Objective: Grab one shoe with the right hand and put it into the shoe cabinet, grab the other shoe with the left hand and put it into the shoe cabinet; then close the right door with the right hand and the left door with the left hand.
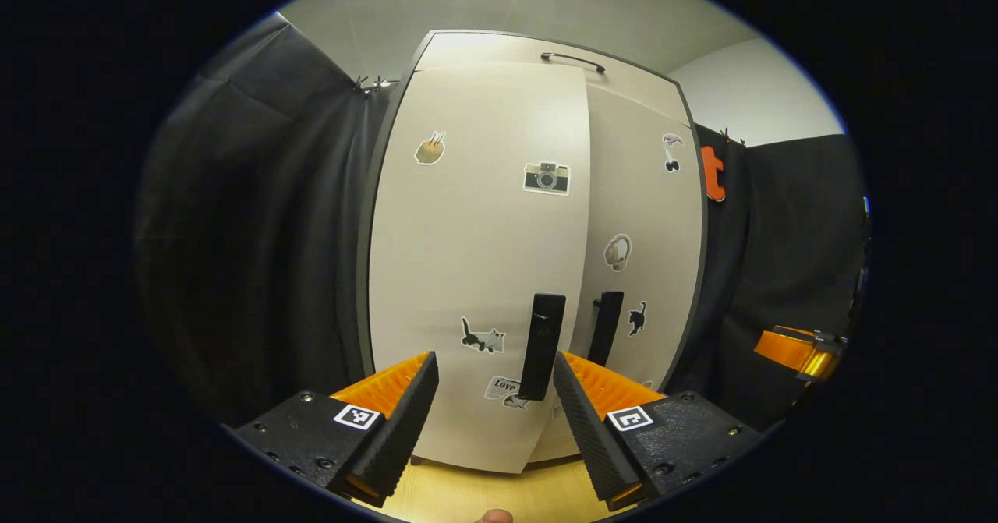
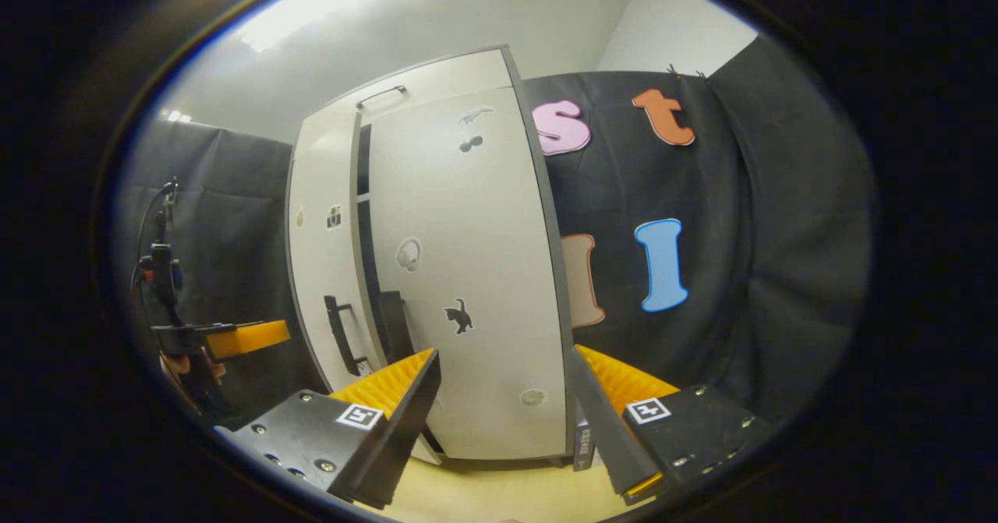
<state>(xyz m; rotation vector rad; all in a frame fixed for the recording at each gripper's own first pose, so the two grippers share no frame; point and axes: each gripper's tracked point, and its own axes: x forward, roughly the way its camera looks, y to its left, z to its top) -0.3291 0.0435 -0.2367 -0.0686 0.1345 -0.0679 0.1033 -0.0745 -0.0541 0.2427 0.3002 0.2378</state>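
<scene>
The white shoe cabinet [image 1: 499, 47] stands straight ahead in the left gripper view. Its left door [image 1: 475, 234] stands slightly ajar, its edge in front of the right door [image 1: 647, 219], which lies flush. Each door carries a black vertical handle [image 1: 542, 344]. My left gripper [image 1: 495, 367] is open and holds nothing, a short way in front of the left door's handle. In the right gripper view a dark gap [image 2: 366, 219] runs between the left door [image 2: 320, 258] and the right door [image 2: 460, 273]. My right gripper [image 2: 503, 367] is open and holds nothing, facing the right door.
Black cloth [image 1: 257, 234] hangs on both sides of the cabinet. The floor [image 1: 483, 496] is light wood. The right gripper [image 1: 799, 351] shows at the right edge of the left gripper view. The left gripper [image 2: 234, 340] and a hand show at the left of the right gripper view.
</scene>
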